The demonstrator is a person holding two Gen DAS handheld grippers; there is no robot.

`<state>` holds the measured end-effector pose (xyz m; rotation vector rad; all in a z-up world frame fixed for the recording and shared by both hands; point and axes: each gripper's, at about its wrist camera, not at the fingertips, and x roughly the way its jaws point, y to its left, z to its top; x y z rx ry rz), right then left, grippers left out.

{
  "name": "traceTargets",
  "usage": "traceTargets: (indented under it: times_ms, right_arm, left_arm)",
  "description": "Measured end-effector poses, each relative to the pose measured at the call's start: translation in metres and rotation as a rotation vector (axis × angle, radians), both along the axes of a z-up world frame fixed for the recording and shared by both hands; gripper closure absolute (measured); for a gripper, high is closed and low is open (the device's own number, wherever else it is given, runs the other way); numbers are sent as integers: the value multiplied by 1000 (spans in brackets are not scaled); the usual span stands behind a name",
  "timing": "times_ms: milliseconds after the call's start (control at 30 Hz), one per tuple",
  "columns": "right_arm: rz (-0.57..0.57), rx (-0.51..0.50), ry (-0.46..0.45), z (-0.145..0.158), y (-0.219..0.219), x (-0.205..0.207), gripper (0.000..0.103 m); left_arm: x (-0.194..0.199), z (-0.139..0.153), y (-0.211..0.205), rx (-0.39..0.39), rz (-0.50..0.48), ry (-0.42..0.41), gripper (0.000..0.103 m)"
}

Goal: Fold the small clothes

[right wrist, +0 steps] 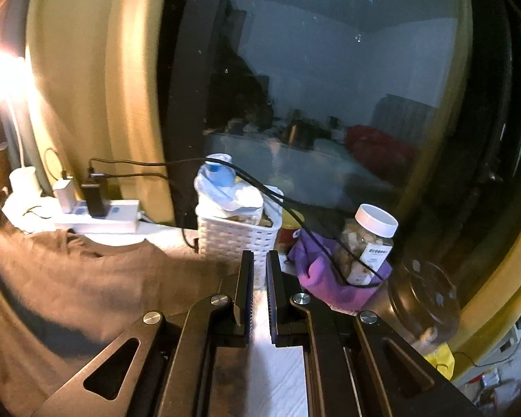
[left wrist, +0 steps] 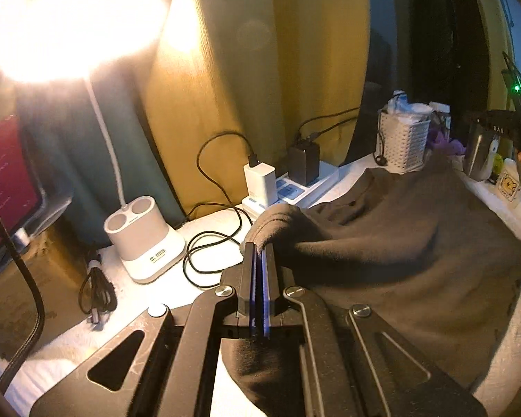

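A: What does the left wrist view give that the right one doesn't?

B: The grip itself. The left gripper (left wrist: 259, 248) has its two fingers pressed together on a bunched fold of the dark brown fleece garment (left wrist: 399, 243), which lifts into a hump at the tips and spreads away to the right over the white table (left wrist: 218, 222). Left of it stand a white desk lamp base with two round wells (left wrist: 144, 239) and loose black cables (left wrist: 212, 243).

A: And the right wrist view?

B: The right gripper (right wrist: 259, 255) shows a narrow gap between its fingers with bare table showing through it and nothing held. The garment lies to its left, flat on the table, its edge reaching under the left finger's linkage. This view alone shows a dark window (right wrist: 330, 87) with the room reflected.

A: Containers?

B: A white woven plastic basket (right wrist: 232, 239) just past the fingertips holds a clear bottle with a blue cap (right wrist: 218, 173) and crumpled plastic. Beside it a clear white-lidded jar (right wrist: 368, 243) of pale lumps sits in a purple cloth (right wrist: 323, 274). A white power strip (right wrist: 100, 219) carries two chargers.
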<state>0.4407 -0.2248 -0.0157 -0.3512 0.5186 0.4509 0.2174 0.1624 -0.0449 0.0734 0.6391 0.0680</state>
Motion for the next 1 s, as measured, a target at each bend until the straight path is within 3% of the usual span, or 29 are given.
traceTargets:
  times_ms: [167, 433, 633, 733, 833, 867, 900, 1000]
  right_arm:
    - [25, -17, 50, -22, 10, 18, 96]
    - [15, -72, 289, -99, 15, 43, 96]
    - [2, -80, 361, -125, 17, 55, 96]
    - [-7, -81, 354, -128, 16, 55, 95]
    - [-57, -113, 331, -128, 15, 56, 73]
    - [-76, -121, 324, -128, 13, 56, 57]
    - [-78, -106, 336, -128, 10, 57, 48]
    - [-65, -77, 345, -125, 6, 57, 48]
  left_arm:
    - [19, -16, 2, -9, -2, 44, 102]
    - [21, -36, 4, -31, 14, 99, 102]
    - [16, -42, 8, -41, 33, 115, 102]
    - [12, -45, 9, -46, 42, 121, 102]
    - [10, -45, 8, -47, 46, 122, 102]
    - [9, -45, 9, -47, 46, 121, 102]
    - [10, -45, 9, -48, 45, 121, 102]
    - [9, -45, 9, -50, 45, 118, 102]
